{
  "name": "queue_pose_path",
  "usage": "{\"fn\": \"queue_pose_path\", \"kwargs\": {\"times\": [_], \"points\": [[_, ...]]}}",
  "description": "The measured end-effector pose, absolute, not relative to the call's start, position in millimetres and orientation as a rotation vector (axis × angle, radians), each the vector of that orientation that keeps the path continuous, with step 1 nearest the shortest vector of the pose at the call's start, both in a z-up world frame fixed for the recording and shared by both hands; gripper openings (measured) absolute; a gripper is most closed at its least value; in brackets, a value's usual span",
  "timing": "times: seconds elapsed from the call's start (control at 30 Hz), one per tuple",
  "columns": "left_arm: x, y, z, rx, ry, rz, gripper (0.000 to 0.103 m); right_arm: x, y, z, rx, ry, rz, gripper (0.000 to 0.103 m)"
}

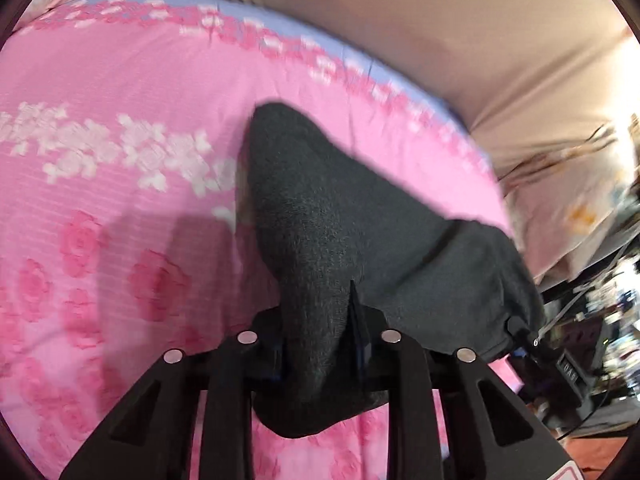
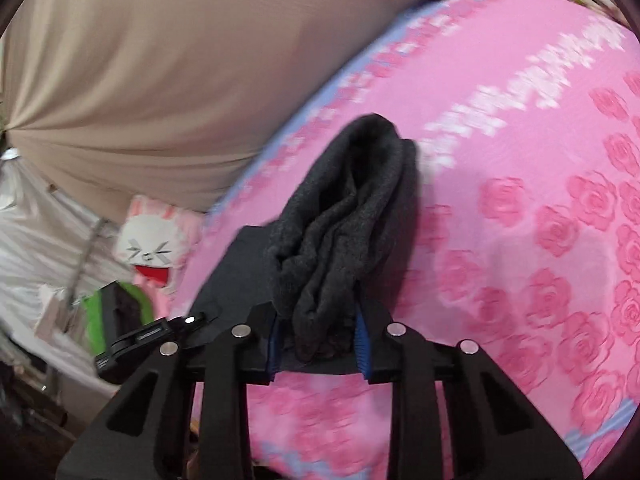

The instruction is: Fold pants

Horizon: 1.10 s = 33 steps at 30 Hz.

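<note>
The dark grey pants (image 1: 320, 216) hang lifted above a pink floral bedspread (image 1: 100, 168). My left gripper (image 1: 318, 320) is shut on one bunched end of the pants, which drape away from the fingers and down below them. In the left wrist view the right gripper (image 1: 524, 334) shows at the far right, holding the other end. In the right wrist view my right gripper (image 2: 320, 332) is shut on a thick bunch of the pants (image 2: 344, 220), and the left gripper (image 2: 152, 336) shows at the left. The fabric spans between the two grippers.
The pink bedspread (image 2: 520, 240) with a lilac border covers the bed. A beige fabric wall (image 1: 440, 20) rises behind it. A white rabbit cushion (image 2: 152, 248) and a green and black object (image 2: 116, 312) lie beside the bed. Clutter sits at the right (image 1: 600, 320).
</note>
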State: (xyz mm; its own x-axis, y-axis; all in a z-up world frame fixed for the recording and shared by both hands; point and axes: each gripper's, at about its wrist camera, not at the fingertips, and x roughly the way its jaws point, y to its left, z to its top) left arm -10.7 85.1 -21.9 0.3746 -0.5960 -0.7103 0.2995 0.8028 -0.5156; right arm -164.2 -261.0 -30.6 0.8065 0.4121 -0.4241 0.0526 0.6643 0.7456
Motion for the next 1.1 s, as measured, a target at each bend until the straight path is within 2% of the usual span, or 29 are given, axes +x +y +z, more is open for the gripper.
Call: {"fn": "queue_pose_path", "kwargs": {"times": [0.07, 0.1, 0.13, 0.2, 0.27, 0.37, 0.5, 0.63, 0.93, 1.0, 1.1], "points": [[-21, 100, -10, -0.323, 1.030, -0.578, 0.021, -173, -247, -19, 0.779, 0.631, 0.231, 0.029], [-30, 108, -6, -0.275, 1.032, -0.551, 0.025, -177, -237, -23, 0.745, 0.662, 0.231, 0.032], [-36, 109, -8, -0.237, 1.042, -0.530, 0.030, -178, -230, -30, 0.713, 0.701, 0.217, 0.036], [-45, 105, -27, -0.130, 1.095, -0.457, 0.048, -180, -218, -56, 0.609, 0.809, 0.087, 0.053], [-50, 103, -40, -0.101, 1.111, -0.406, 0.058, -188, -215, -63, 0.624, 0.763, 0.074, 0.056], [-53, 98, -48, -0.127, 1.114, -0.413, 0.076, -189, -224, -63, 0.788, 0.733, 0.118, 0.060], [-54, 81, -52, -0.083, 1.113, -0.434, 0.087, -179, -225, -69, 0.831, 0.722, 0.130, 0.060], [-55, 69, -54, -0.041, 1.087, -0.405, 0.091, -180, -215, -65, 0.821, 0.698, 0.131, 0.070], [-40, 56, -58, -0.001, 1.059, -0.373, 0.093, -162, -206, -67, 0.765, 0.695, 0.114, 0.070], [-37, 53, -59, 0.001, 1.059, -0.377, 0.098, -159, -205, -67, 0.759, 0.693, 0.115, 0.071], [-33, 47, -61, 0.020, 1.048, -0.367, 0.098, -156, -203, -67, 0.753, 0.686, 0.117, 0.071]]}}
